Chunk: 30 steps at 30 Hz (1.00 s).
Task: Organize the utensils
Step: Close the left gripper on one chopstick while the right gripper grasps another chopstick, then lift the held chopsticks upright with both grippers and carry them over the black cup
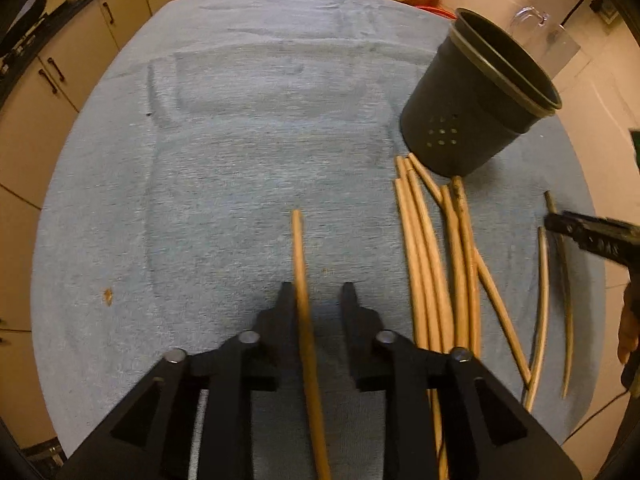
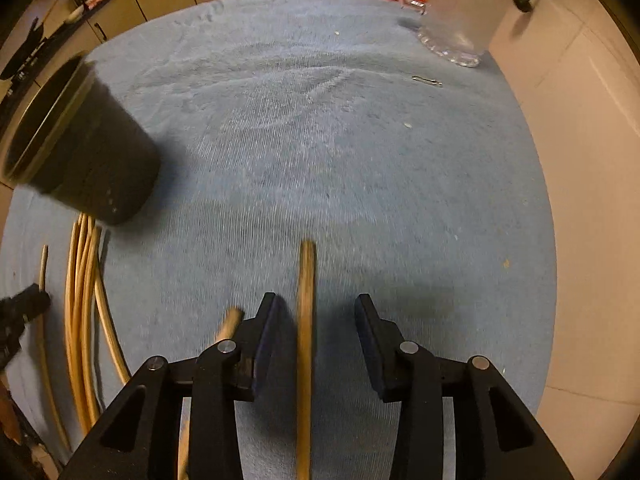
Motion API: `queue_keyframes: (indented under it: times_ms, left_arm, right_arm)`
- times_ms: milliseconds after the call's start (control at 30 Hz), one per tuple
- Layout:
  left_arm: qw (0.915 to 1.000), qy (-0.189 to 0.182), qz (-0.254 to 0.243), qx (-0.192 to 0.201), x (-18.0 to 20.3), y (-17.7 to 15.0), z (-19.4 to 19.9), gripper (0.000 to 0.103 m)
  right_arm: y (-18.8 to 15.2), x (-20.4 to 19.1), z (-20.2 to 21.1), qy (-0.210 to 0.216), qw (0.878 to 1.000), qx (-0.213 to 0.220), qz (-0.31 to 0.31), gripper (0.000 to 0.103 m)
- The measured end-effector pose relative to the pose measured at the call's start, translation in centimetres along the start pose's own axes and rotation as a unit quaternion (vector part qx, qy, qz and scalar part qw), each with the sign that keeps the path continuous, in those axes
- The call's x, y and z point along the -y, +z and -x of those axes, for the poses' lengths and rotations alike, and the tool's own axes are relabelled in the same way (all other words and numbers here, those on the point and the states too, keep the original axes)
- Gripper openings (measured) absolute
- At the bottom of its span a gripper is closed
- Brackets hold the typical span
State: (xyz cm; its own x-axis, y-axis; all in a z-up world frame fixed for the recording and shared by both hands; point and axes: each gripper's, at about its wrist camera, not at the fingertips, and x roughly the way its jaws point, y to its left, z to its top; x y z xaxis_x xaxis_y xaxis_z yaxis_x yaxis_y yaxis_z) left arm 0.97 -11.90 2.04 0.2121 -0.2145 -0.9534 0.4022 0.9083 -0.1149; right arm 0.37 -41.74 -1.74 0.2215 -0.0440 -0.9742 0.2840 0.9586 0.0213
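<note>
left claw (image 1: 316, 292) parted around one chopstick (image 1: 300, 264), right claw (image 2: 316, 306) open over another chopstick (image 2: 306, 300), both on the desk (image 1: 240, 140); light, stiff, slippery; pinch mid-shaft, near the holder (image 1: 476, 100).

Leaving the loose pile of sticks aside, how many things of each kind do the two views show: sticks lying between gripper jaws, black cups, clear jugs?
Sticks lying between jaws: 2
Black cups: 1
Clear jugs: 1
Total: 4
</note>
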Motion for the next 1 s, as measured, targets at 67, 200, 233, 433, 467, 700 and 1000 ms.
queue_keyframes:
  times_ms: [67,200,233,433,467,700,1000]
  left_arm:
    - [1.0000,0.003,-0.003,0.006,0.4,-0.1,-0.1,0.030]
    - [0.9992,0.017,-0.022,0.028,1.0,-0.8,0.0,0.006]
    - [0.9993,0.008,-0.013,0.033,0.9,-0.9,0.3,0.006]
    - [0.9958,-0.005,-0.005,0.091,1.9,-1.9,3.8,0.006]
    - [0.9950,-0.008,-0.005,0.100,2.1,-2.0,4.4,0.006]
    - [0.9830,-0.020,-0.013,0.182,2.8,-6.6,11.4,0.006]
    - [0.9586,0.001,-0.036,0.283,4.2,-13.1,18.3,0.006]
  right_arm:
    - [0.7,0.1,-0.1,0.003,1.000,-0.002,-0.002,0.031]
    - [0.7,0.3,0.2,0.008,1.000,0.021,-0.005,0.008]
    - [0.4,0.5,0.4,0.011,0.999,0.029,-0.009,0.008]
    - [-2.0,1.7,5.7,0.042,0.992,0.115,-0.027,0.008]
    - [-2.3,1.8,6.7,0.045,0.990,0.127,-0.027,0.008]
    - [-6.3,1.9,14.1,0.073,0.971,0.225,-0.023,0.008]
    - [-12.2,1.3,18.7,0.080,0.953,0.291,-0.005,0.008]
